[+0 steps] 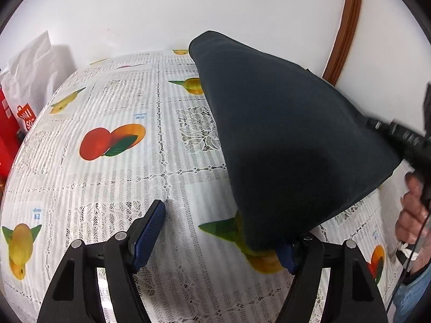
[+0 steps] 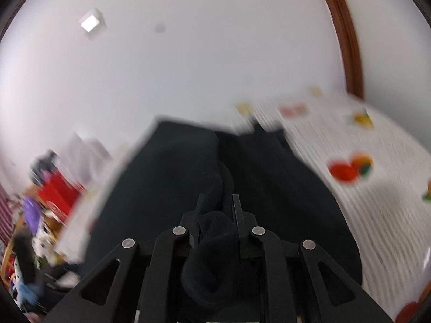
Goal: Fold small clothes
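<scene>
A dark small garment (image 1: 282,134) hangs lifted above the table, stretched up toward the right. Its lower corner drapes over the right finger of my left gripper (image 1: 218,242), which stands open just above the tablecloth; the blue pad of its left finger (image 1: 150,228) is bare. In the left wrist view the right gripper (image 1: 398,132) pinches the garment's upper right corner, with a person's hand (image 1: 412,210) on its grip. The right wrist view is blurred; there my right gripper (image 2: 218,202) is shut on a bunched fold of the dark garment (image 2: 167,188).
A lace tablecloth with fruit prints (image 1: 107,140) covers the table. A white paper bag (image 1: 29,67) and a red bag (image 1: 24,118) stand at the table's far left by the wall. A brown wooden frame (image 1: 344,32) runs up the wall. Cluttered toys (image 2: 27,242) lie off the table.
</scene>
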A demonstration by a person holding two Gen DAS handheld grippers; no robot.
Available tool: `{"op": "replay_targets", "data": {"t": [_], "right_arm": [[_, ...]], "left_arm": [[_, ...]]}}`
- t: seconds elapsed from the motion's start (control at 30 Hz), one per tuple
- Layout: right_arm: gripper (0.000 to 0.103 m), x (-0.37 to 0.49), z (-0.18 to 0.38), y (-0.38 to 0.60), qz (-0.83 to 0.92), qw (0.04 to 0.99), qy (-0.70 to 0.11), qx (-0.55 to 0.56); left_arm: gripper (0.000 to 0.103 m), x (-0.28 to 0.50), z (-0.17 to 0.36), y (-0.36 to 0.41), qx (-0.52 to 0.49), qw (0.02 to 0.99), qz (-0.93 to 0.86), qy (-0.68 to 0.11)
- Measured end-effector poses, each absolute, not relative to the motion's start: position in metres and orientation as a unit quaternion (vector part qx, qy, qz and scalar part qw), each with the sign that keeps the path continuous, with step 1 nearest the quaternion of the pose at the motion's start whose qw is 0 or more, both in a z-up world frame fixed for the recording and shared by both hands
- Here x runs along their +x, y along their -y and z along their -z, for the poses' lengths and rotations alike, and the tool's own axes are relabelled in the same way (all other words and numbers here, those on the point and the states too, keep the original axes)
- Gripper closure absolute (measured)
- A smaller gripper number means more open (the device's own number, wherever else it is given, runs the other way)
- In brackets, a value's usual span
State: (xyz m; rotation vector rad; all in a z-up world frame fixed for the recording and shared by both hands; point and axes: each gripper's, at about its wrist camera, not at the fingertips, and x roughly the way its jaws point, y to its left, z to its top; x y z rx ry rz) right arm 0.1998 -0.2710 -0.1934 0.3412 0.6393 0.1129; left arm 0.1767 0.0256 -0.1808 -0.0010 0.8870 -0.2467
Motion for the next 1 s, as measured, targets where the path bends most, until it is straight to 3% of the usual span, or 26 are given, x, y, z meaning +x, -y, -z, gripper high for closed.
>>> {"op": "replay_targets", "data": {"t": [0.07,0.13,0.2,0.43,0.47,0.53,0.63,0.87,1.0], "right_arm": [[0.081,0.197,0.201,0.28,-0.059,0.927,-0.317,0.192],[0.069,0.194,0.199,0.283,-0.055,0.927,-0.31,0.204],[0.063,0.199,0.199,0.285,-0.065,0.924,-0.313,0.211],[0.059,0.226,0.199,0.274,-0.078,0.909,-0.331,0.239],[0.061,0.232,0.199,0.272,-0.076,0.907,-0.334,0.245],[0.086,0.24,0.2,0.271,-0.079,0.905,-0.342,0.241],[0.094,0.242,0.189,0.268,-0.099,0.91,-0.351,0.2],[0.096,0.182,0.137,0.322,-0.059,0.958,-0.214,0.18],[0.096,0.191,0.177,0.341,-0.027,0.943,-0.281,0.178]], "left_arm": [[0.03,0.177,0.181,-0.025,-0.002,0.896,0.122,-0.428],[0.033,0.175,0.179,-0.024,-0.007,0.895,0.137,-0.424],[0.033,0.172,0.173,-0.015,-0.004,0.899,0.158,-0.408],[0.032,0.188,0.176,0.015,0.01,0.887,0.178,-0.425],[0.031,0.191,0.179,0.015,0.009,0.885,0.173,-0.431],[0.03,0.186,0.181,0.018,0.011,0.887,0.168,-0.43],[0.03,0.183,0.181,0.02,0.032,0.891,0.15,-0.428],[0.03,0.189,0.183,0.02,0.033,0.891,0.144,-0.429],[0.029,0.188,0.183,0.024,0.04,0.891,0.142,-0.429]]}}
